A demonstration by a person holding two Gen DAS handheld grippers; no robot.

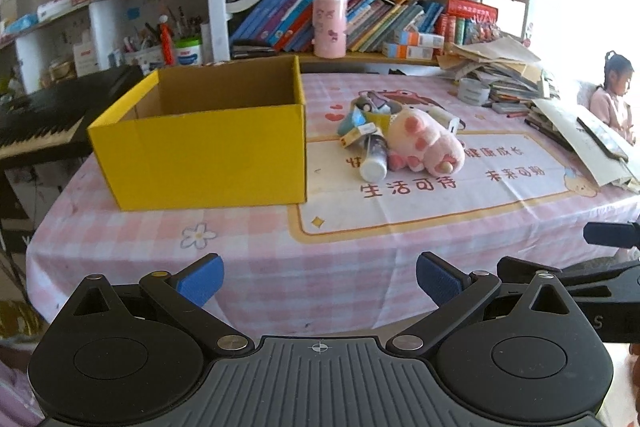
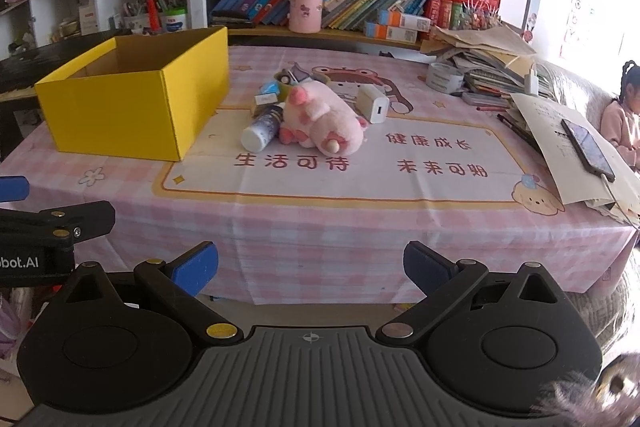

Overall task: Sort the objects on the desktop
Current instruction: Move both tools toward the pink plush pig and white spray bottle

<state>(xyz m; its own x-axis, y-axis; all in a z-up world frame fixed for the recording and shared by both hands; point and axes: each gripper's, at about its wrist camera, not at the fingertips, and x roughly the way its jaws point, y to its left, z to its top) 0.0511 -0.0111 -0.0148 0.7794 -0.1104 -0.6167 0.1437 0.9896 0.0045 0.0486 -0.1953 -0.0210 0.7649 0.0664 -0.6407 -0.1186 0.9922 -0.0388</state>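
Observation:
An open yellow cardboard box (image 1: 208, 151) (image 2: 132, 107) stands on the left of the pink checked table (image 1: 240, 247) (image 2: 320, 227). Its inside looks empty as far as I can see. To its right lies a pile: a pink plush pig (image 1: 424, 143) (image 2: 324, 121), a white-capped bottle (image 1: 374, 159) (image 2: 262, 131), a white charger (image 2: 374, 103), small boxes (image 1: 360, 135) and a tape roll (image 2: 286, 83). My left gripper (image 1: 320, 281) and right gripper (image 2: 310, 273) are both open and empty, held in front of the table's near edge.
Bookshelves with books and a pink cup (image 1: 329, 27) stand behind the table. A stack of papers (image 1: 504, 71) and a phone (image 2: 588, 147) lie on the right. A keyboard (image 1: 44, 123) is at the left. A child (image 1: 612, 95) sits at the far right.

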